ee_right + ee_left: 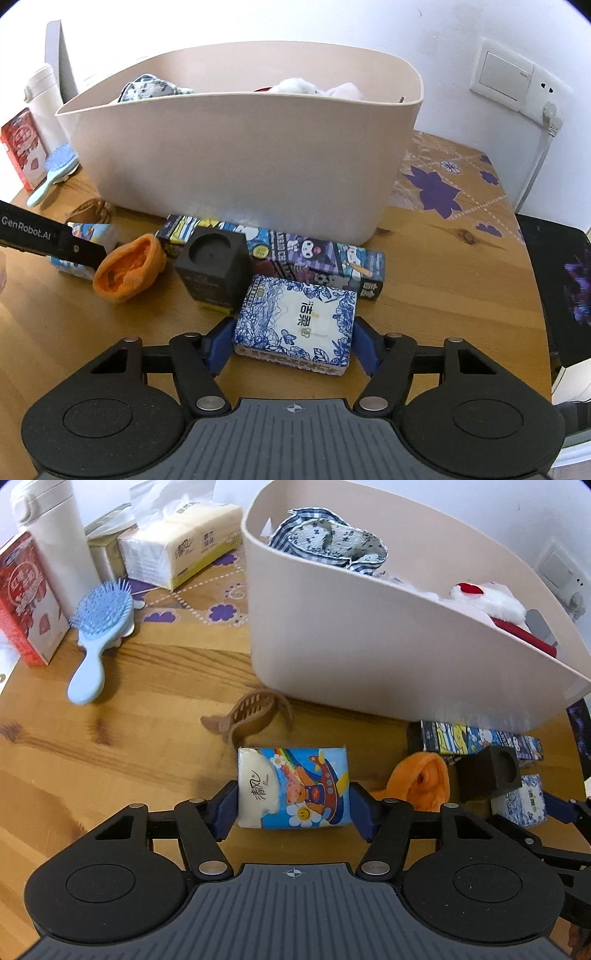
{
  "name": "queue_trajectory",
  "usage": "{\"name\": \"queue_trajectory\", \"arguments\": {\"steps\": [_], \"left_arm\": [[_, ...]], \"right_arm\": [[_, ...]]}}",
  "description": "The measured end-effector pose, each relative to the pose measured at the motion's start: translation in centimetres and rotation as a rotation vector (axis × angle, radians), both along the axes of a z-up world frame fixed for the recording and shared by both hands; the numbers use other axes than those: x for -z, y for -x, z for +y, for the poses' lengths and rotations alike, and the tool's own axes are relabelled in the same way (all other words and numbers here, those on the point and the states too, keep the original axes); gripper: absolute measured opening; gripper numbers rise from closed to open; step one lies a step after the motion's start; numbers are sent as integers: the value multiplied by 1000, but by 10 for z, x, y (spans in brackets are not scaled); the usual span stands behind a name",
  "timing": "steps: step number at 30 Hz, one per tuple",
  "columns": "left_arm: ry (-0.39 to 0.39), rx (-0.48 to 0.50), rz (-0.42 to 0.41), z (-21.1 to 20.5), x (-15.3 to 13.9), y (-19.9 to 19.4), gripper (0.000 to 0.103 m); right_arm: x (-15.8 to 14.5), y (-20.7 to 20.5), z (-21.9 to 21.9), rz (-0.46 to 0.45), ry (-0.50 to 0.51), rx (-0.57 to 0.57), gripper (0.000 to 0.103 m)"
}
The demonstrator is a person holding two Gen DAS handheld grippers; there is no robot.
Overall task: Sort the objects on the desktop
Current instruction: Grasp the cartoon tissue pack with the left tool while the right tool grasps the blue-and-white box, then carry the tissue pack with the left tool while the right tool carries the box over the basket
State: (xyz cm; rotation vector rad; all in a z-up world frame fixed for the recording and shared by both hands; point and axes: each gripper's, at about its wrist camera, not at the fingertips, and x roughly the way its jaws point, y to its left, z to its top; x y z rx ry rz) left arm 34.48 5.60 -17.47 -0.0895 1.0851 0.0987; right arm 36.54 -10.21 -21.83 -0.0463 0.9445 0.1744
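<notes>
A small tissue pack with a cartoon bear print [295,782] lies on the wooden table [110,738]. My left gripper [293,812] is shut on it, a blue pad against each short side. A blue floral tissue pack [299,317] lies flat further right, and my right gripper [293,343] is shut on it the same way. Both packs still rest on the table. Just behind them stands the beige bin [240,155], holding checked cloth [325,535] and a red-and-white plush [484,598].
Between the two packs lie an orange sock [125,269], a black cube [214,269] and a long cartoon box [314,258]. A brown hair claw [251,716] sits by the bin. At the far left are a blue hairbrush [96,627], a red box [26,598] and a white bottle [55,535].
</notes>
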Motion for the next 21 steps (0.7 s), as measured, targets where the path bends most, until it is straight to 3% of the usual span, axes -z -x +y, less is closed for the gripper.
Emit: {"name": "queue_trajectory", "arguments": {"steps": [8,21], "left_arm": [[13,6,-30,5,-10,18,63],[-35,80,-152,5,-62,49,63]], "right_arm": [[-9,25,-2,-21,-13,-2,64],[-55,52,-5,-125,-29,-22,64]]}}
